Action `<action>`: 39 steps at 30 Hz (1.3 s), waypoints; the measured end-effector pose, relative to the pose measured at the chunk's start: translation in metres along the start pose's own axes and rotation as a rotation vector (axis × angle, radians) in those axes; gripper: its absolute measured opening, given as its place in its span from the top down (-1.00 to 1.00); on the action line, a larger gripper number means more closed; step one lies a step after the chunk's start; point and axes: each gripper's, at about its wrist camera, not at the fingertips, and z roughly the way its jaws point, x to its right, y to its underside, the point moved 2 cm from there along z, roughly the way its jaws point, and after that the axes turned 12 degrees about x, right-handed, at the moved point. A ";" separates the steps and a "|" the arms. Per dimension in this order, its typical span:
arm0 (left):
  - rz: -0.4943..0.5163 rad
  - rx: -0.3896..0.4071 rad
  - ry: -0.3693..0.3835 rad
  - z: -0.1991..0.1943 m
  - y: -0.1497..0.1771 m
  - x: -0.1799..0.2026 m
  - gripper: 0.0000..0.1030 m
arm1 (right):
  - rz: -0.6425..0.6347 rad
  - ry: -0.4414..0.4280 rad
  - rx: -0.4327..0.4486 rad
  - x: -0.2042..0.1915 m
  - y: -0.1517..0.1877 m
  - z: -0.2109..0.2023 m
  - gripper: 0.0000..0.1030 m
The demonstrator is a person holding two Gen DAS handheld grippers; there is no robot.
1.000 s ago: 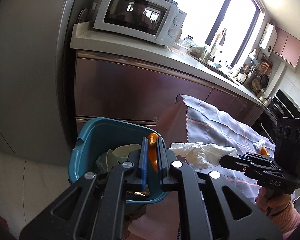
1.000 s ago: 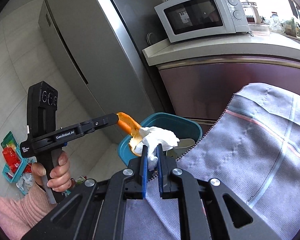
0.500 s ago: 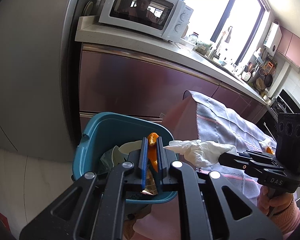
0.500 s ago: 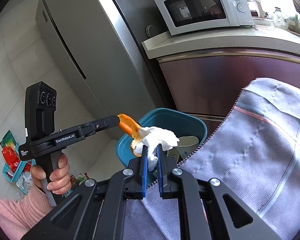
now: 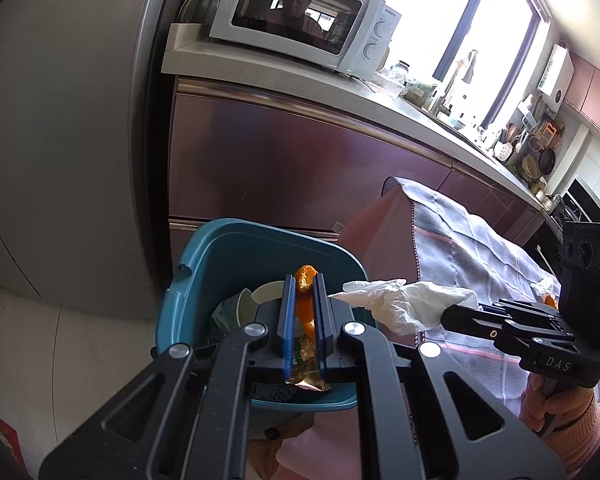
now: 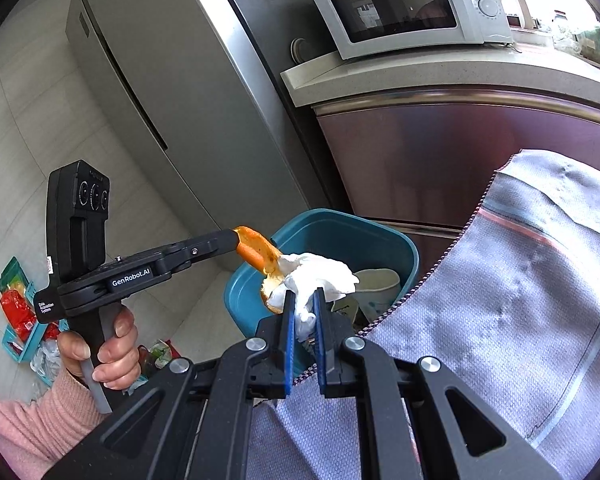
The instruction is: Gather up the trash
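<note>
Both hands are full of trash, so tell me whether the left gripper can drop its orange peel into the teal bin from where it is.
Probably yes. The left gripper, shut on the orange peel, hangs over the open teal bin, with nothing between. The tissue sits off to the side.

We note the bin [image 5: 220,264] is smooth teal plastic with a slight sheen. The tissue [image 5: 404,300] is crumpled white paper, matt. The peel [image 6: 256,250] looks waxy orange. The cloth [image 6: 520,312] is coarse woven grey fabric. The fridge [image 6: 188,92] is brushed metal; the cabinet [image 5: 300,168] fronts are glossy.
</note>
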 end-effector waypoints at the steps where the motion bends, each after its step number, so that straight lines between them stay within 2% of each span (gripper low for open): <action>1: 0.002 -0.001 -0.003 0.001 0.000 0.000 0.83 | 0.001 0.001 -0.002 0.000 0.000 0.001 0.85; 29: 0.053 -0.043 -0.055 0.026 0.019 0.000 0.82 | -0.011 0.036 -0.083 -0.005 0.002 0.047 0.85; 39: 0.054 -0.047 -0.080 0.034 0.020 -0.003 0.80 | -0.009 0.044 -0.098 -0.005 0.002 0.057 0.71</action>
